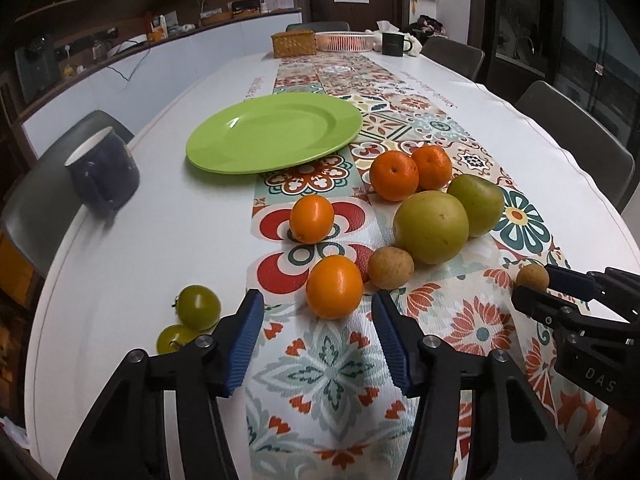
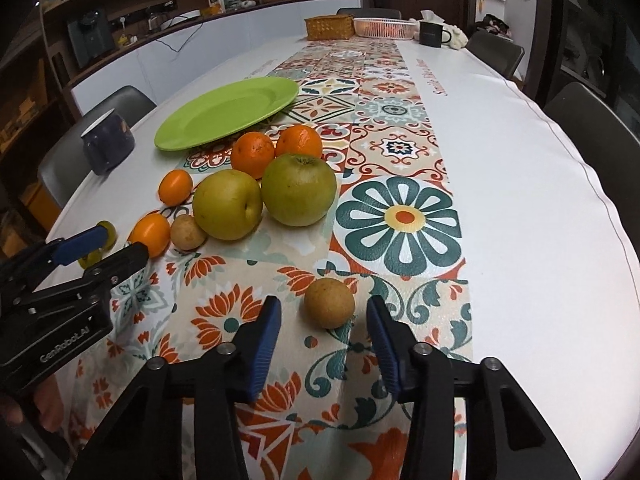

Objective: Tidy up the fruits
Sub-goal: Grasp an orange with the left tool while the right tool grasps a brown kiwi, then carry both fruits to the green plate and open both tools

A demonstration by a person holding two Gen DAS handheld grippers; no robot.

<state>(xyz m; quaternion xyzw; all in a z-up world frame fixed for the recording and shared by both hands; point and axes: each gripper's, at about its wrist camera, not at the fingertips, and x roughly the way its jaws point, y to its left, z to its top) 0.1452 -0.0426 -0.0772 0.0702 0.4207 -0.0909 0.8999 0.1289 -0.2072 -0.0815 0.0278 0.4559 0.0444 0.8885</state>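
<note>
A green plate (image 1: 276, 132) sits empty on the table, also in the right wrist view (image 2: 228, 112). Fruits lie loose on the patterned runner: two tangerines (image 1: 394, 176), two green pears (image 1: 431, 227), two small oranges (image 1: 334, 286), two brown longans (image 1: 390, 268) and two green tomatoes (image 1: 198, 306). My left gripper (image 1: 318, 320) is open, its jaws either side of the nearest small orange without touching it. My right gripper (image 2: 323, 322) is open around a brown longan (image 2: 329, 303), apart from it.
A dark blue mug (image 1: 105, 176) stands at the table's left edge. A woven basket (image 1: 293, 43), a white basket (image 1: 343, 41) and a black mug (image 1: 393, 43) stand at the far end. Chairs line both sides.
</note>
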